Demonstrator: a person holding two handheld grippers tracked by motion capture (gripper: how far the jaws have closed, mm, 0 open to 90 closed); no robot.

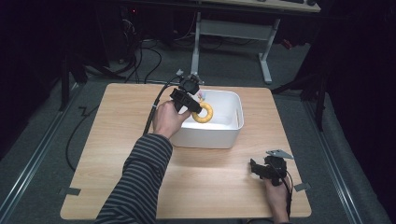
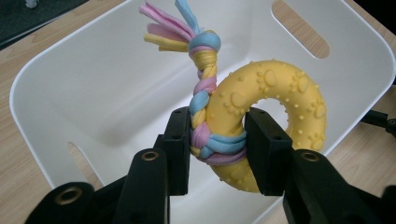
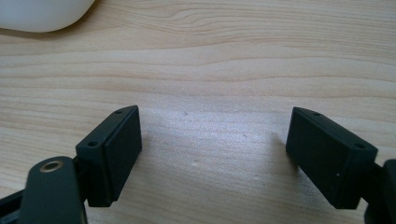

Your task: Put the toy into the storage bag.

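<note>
High view: left gripper point(image 1: 198, 106) jaws clamp yellow ring toy point(image 2: 275, 116) at rope-wrapped section, held over white bin point(image 2: 93, 116), apparently just clear of floor (right gripper point(image 3: 212, 158) wide, idle on desk point(image 3: 233, 56)).

We see the right gripper point(image 3: 212, 154) low over the wooden table point(image 3: 224, 60), jaws spread wide apart, bare wood grain between them. Nothing sits between the pads. Relative to the gripper, a rounded corner of the white bin point(image 3: 42, 14) lies well beyond its left-hand jaw, resting on the table, well apart.
</note>
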